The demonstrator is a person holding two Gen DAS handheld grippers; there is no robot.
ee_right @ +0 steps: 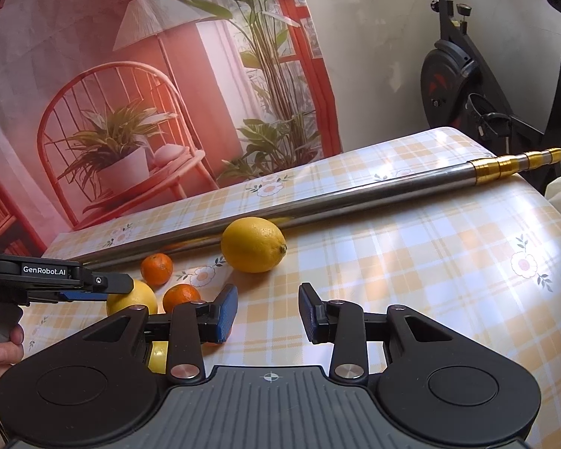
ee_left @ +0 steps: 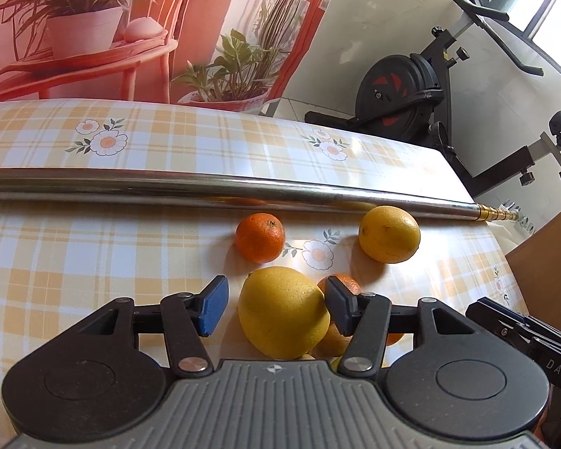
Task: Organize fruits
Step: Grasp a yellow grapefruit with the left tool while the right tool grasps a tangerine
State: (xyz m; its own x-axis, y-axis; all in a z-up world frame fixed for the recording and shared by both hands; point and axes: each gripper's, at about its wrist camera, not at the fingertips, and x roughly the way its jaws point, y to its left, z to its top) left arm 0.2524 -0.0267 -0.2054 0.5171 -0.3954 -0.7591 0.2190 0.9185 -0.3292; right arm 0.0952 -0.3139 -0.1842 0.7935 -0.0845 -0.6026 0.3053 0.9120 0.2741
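Left wrist view shows the fruits gathering toward the near right part of the bench (ee_left: 74,232), in front of the metal pole (ee_left: 205,185) that lies across it. A mandarin (ee_left: 260,237) sits just before the pole, the far lemon (ee_left: 389,234) to its right toward the right edge — both apart from the cluster, so I judge the sorting partly done, with these two left to bring in. Nearest, the big lemon (ee_left: 282,312) sits with a second mandarin (ee_left: 342,282) beside it and more fruit half hidden behind.

The left hand-held gripper (ee_left: 276,310) is released: its blue pads straddle the big lemon, the right pad at its skin, the left pad clear of it. The right hand-held gripper (ee_right: 268,312) holds nothing — pads a little apart over bare cloth.
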